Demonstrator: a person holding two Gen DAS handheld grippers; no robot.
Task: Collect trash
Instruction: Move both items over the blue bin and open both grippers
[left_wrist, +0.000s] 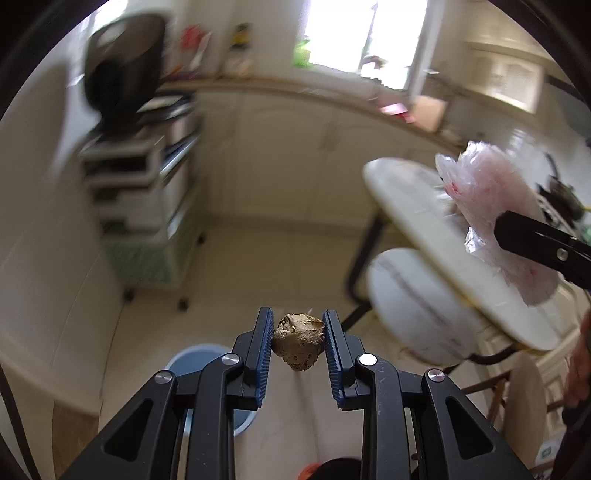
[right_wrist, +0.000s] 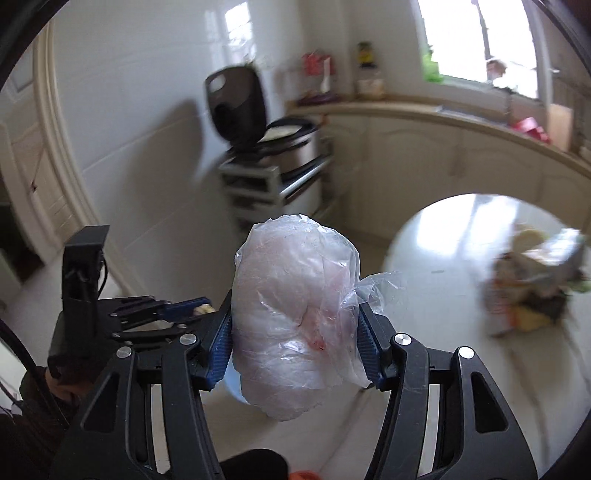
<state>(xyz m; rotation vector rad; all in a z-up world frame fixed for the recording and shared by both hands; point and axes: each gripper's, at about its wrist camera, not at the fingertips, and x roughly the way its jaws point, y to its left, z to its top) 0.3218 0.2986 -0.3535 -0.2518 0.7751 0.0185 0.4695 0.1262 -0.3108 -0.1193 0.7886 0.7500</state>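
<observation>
Pinching a lumpy brown wad (left_wrist: 298, 341) between ribbed blue pads, the left hand-held gripper (left_wrist: 298, 347) hangs above a round blue bin (left_wrist: 192, 363). The right hand-held gripper (right_wrist: 295, 332) clamps a crinkled translucent plastic bag (right_wrist: 295, 317); at two o'clock, a glossy round tabletop (right_wrist: 443, 266) bears blurred trash (right_wrist: 535, 284).

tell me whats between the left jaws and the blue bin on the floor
Only the brown lump clamped in the left gripper; past it, bare pale floor to the blue bin, in the left wrist view.

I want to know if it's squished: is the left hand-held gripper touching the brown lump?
Touching. The left wrist view shows both blue pads of the left hand-held gripper pressed against the brown lump.
</observation>
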